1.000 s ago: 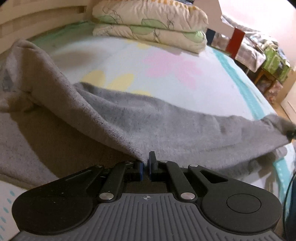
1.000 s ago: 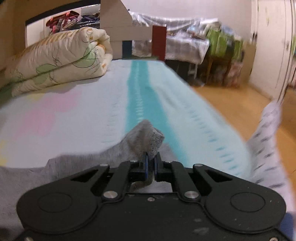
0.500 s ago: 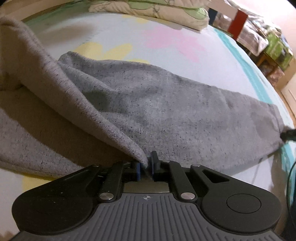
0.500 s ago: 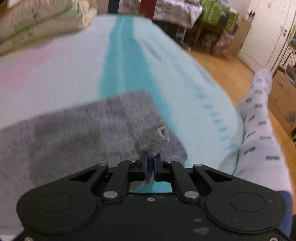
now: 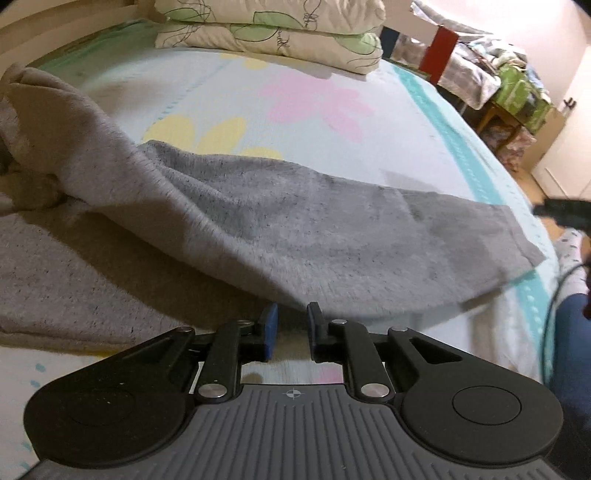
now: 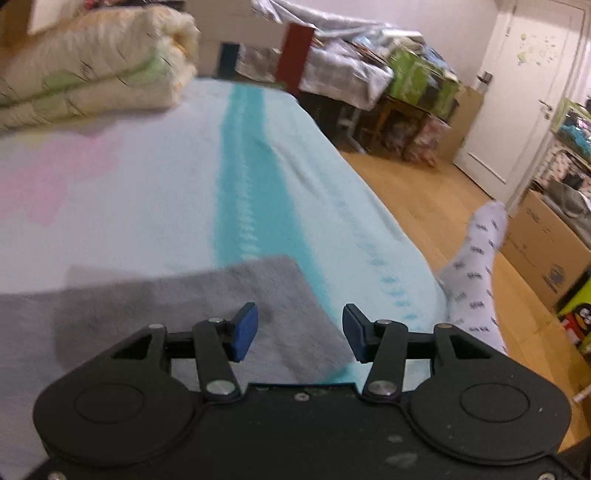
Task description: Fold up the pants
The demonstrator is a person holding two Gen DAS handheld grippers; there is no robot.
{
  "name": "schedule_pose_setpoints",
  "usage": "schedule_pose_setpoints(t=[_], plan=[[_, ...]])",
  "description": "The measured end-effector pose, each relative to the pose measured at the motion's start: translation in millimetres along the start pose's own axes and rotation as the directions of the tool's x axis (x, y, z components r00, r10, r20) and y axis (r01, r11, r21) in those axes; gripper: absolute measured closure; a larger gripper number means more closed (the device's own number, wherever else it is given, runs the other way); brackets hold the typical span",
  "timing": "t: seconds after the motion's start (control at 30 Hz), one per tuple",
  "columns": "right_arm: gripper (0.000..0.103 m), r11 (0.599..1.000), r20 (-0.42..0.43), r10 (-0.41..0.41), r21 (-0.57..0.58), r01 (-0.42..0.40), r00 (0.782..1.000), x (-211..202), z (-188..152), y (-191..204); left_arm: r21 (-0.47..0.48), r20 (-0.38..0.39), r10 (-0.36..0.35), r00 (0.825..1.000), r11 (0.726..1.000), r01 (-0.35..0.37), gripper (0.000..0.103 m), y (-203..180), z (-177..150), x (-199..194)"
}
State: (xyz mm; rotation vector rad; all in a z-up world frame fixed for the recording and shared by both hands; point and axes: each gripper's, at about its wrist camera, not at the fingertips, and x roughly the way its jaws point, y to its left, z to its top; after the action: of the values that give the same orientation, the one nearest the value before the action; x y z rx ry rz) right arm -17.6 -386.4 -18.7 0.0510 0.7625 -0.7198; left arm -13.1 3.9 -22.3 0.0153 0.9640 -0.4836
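Left wrist view: the grey pants (image 5: 258,221) lie spread on the bed (image 5: 332,66), one leg laid across toward the right, hem near the teal stripe at the bed's right side. My left gripper (image 5: 290,325) hangs just off the near fold edge, jaws a narrow gap apart, nothing between them. My right gripper (image 6: 299,328) sits above the hem corner with jaws wide, also empty.

Cloth looks like soft fleece knit: light, floppy, not slippery, so I judge it will sag and drag if pinched at one point only (two corners at once is safer). Best holds are probably the hem corner (image 6: 291,266) on the right and the thick fold edge on the left; the bunched part at far left (image 5: 29,110) looks lumpy and may need flattening.

Room: open sheet beyond the pants up to the folded quilt (image 5: 273,33). The bed edge is close on the right, with my socked foot (image 6: 476,266) just past it.
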Motion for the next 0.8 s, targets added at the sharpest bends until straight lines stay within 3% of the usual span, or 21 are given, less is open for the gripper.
schedule_pose_setpoints(t=[0.13,0.27,0.37,0.43,0.63,0.73,0.8], plan=[[0.049,0.983,0.033,0.173,-0.061,-0.170,0.984,-25.6,9.7,42.1,0.021,0.010,-0.017,1.000,1.000,0.017,0.087,11.8,2.4,-11.3],[0.048,0.914,0.033,0.389,-0.140,-0.381,0.921,-44.5,15.1,96.0,0.001,0.017,0.034,0.999,0.999,-0.034,0.087,51.5,18.3,-19.2],[0.047,0.831,0.019,0.534,-0.195,-0.520,0.846,-58.7,18.9,143.3,-0.052,0.022,0.108,0.994,0.993,-0.107,0.087,94.7,35.0,-21.8],[0.045,0.762,-0.008,0.624,-0.217,-0.611,0.781,-65.0,23.2,173.8,-0.077,0.007,0.143,0.990,0.987,-0.142,0.087,125.2,47.5,-18.0],[0.041,0.583,-0.072,0.785,-0.246,-0.774,0.615,-83.5,34.4,261.8,-0.197,-0.060,0.221,0.973,0.953,-0.229,0.087,222.3,80.5,-0.4],[0.033,0.515,-0.091,0.829,-0.264,-0.816,0.552,-88.2,43.4,296.4,-0.223,-0.100,0.256,0.961,0.936,-0.273,0.087,260.8,93.5,12.8],[0.028,0.478,-0.098,0.847,-0.288,-0.830,0.522,-92.7,47.3,317.2,-0.251,-0.117,0.254,0.960,0.928,-0.276,0.087,282.0,99.1,21.3]])
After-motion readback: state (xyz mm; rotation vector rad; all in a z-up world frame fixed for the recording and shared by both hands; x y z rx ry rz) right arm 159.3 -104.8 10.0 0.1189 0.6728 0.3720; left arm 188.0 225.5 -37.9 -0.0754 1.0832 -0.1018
